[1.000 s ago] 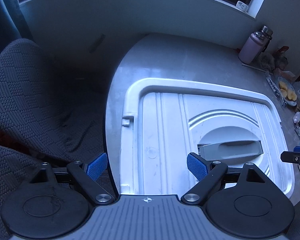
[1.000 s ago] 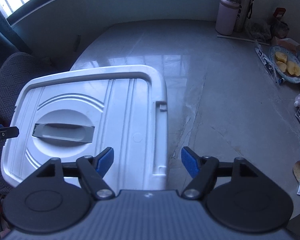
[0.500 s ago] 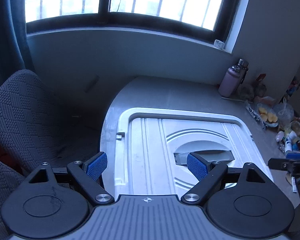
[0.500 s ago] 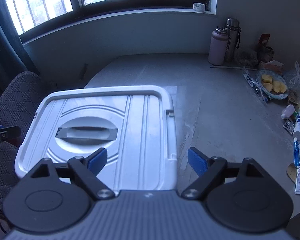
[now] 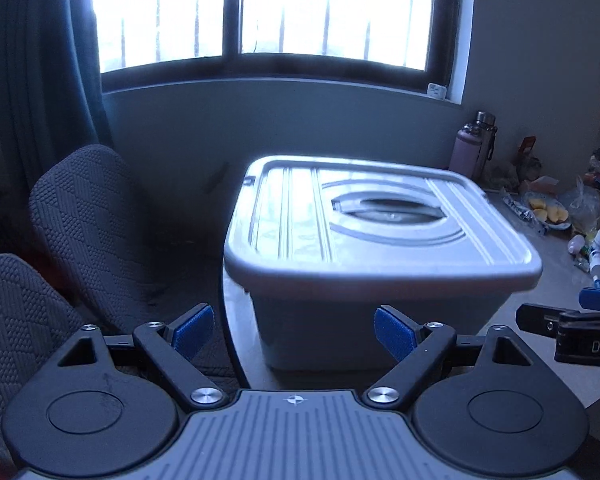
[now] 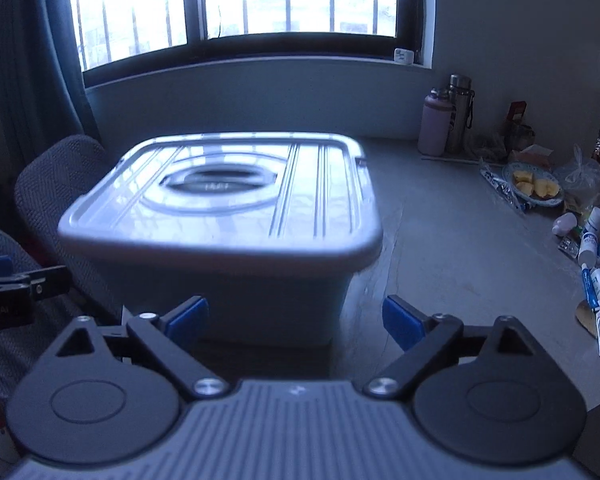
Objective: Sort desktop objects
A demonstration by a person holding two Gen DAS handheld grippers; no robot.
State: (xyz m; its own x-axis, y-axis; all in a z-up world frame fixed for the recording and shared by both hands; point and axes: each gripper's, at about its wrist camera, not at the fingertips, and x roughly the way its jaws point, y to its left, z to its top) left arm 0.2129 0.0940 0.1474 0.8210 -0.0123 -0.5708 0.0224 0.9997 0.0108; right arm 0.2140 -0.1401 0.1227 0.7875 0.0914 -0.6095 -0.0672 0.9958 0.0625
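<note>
A white plastic storage box with a closed lid [image 5: 380, 232] and a recessed handle [image 5: 388, 210] stands on the grey table near its left edge; it also shows in the right wrist view [image 6: 228, 208]. My left gripper [image 5: 294, 330] is open and empty, level with the box's near left side. My right gripper [image 6: 296, 320] is open and empty, in front of the box's near right corner. Small desktop objects, tubes and bottles [image 6: 592, 256], lie at the table's right edge. The right gripper's fingers [image 5: 556, 318] show at the right of the left wrist view.
A pink bottle [image 6: 434, 126] and a steel flask [image 6: 460, 114] stand at the back by the wall. A plate of cut fruit [image 6: 536, 190] sits at the right among bags. A dark fabric chair [image 5: 84, 216] stands left of the table. Bare table [image 6: 460, 248] lies right of the box.
Both grippers have dropped and tilted from looking down on the lid to a low, level view of the box's front. Both stay open and empty.
</note>
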